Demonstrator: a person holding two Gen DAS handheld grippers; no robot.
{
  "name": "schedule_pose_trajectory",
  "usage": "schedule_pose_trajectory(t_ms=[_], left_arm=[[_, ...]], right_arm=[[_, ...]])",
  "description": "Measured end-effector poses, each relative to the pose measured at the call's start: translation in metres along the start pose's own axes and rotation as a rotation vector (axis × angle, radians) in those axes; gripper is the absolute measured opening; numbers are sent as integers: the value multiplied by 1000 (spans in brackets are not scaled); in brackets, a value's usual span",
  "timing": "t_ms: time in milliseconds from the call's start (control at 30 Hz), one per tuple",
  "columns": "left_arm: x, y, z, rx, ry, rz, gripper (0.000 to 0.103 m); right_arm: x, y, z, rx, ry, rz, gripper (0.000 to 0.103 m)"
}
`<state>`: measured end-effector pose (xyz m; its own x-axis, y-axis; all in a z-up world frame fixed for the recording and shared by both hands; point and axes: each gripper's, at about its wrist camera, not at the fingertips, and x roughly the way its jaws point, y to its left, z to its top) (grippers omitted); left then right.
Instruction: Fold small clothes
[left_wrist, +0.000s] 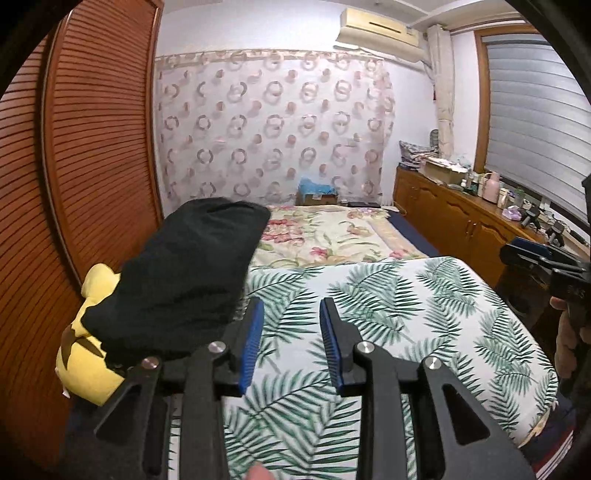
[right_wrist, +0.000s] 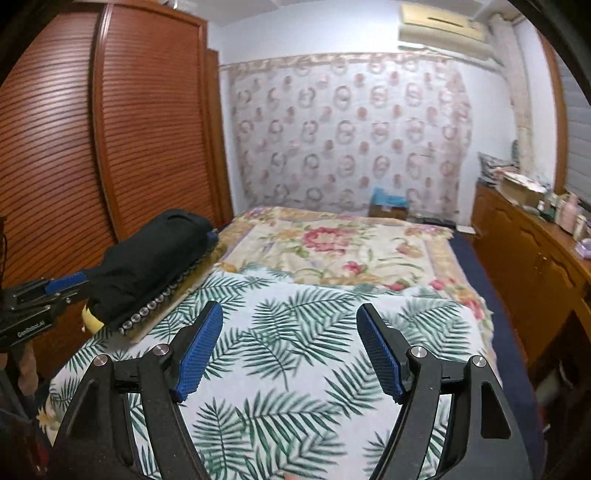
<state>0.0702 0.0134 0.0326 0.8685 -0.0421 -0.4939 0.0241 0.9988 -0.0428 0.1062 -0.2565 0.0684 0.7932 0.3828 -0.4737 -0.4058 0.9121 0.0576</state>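
Left wrist view takes in a bedroom: a slatted wooden wardrobe (left_wrist: 85, 147) fills the left side, a ring-patterned curtain (left_wrist: 273, 125) hangs on the far wall, and a low wooden cabinet (left_wrist: 454, 218) cluttered with bottles runs under the window on the right. A bed with a floral quilt (left_wrist: 332, 232) stretches toward the curtain, and nearer the cameras a cloth with green fern leaves (left_wrist: 406, 295) covers its end. At the left edge of that cloth a black garment (left_wrist: 184, 273) lies bunched on top of a yellow soft toy (left_wrist: 88, 354); the right wrist view shows the garment (right_wrist: 155, 262) resting on a beaded mat (right_wrist: 173, 291) with a bit of yellow poking out below.

The left gripper (left_wrist: 291, 343) hovers over the fern cloth just right of the garment, its blue-padded fingers a moderate gap apart and gripping nothing. The right gripper (right_wrist: 290, 347) hangs above the middle of the fern cloth (right_wrist: 295, 332), fingers spread wide with nothing between them, well apart from the garment.
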Motion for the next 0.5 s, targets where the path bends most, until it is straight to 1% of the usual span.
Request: schedule_pose_trajectory(t_ms=[167,367,500], left_arm=[[-13,-21,10,27,-30,1,29],[-27,-34,18,29,-50,-20,29],[-38,-42,17,38,-74,-6,29]], right_arm=[[-28,-6,-3,29,-44,-24,77],[-53,-6,-3,38,-87,-53,77],[-64,-7,-2,51,-113,-61,77]])
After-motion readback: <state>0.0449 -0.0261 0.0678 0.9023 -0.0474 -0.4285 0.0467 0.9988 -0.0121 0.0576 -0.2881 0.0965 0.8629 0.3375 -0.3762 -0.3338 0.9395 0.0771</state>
